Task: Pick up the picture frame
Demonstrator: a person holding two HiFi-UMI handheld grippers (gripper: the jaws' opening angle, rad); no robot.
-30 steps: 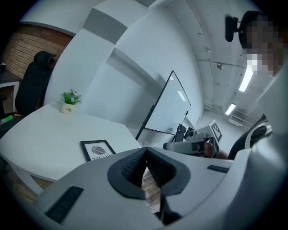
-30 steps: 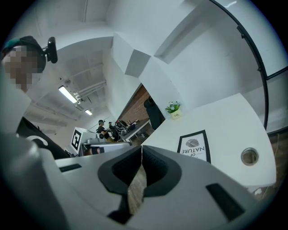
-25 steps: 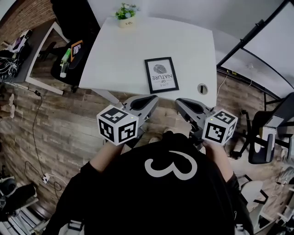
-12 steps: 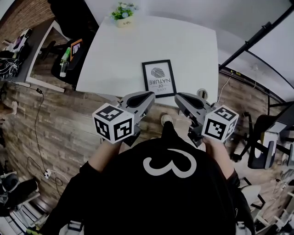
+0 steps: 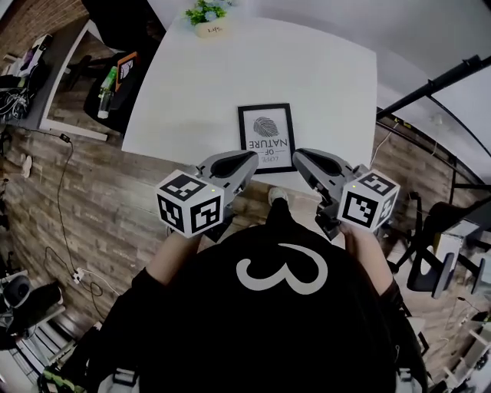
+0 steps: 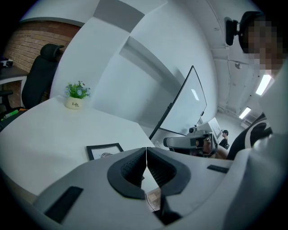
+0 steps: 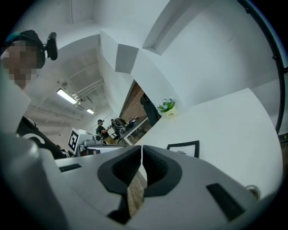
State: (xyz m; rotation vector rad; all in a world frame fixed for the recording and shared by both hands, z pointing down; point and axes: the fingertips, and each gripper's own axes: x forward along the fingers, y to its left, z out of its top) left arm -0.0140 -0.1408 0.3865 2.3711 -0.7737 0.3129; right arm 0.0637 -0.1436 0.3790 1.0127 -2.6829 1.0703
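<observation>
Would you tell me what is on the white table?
A black picture frame lies flat near the front edge; a potted plant stands at the far edge. The left gripper and right gripper hide parts of the front edge.

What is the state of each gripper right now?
Left gripper: closed, holding nothing.
Right gripper: closed, holding nothing.
</observation>
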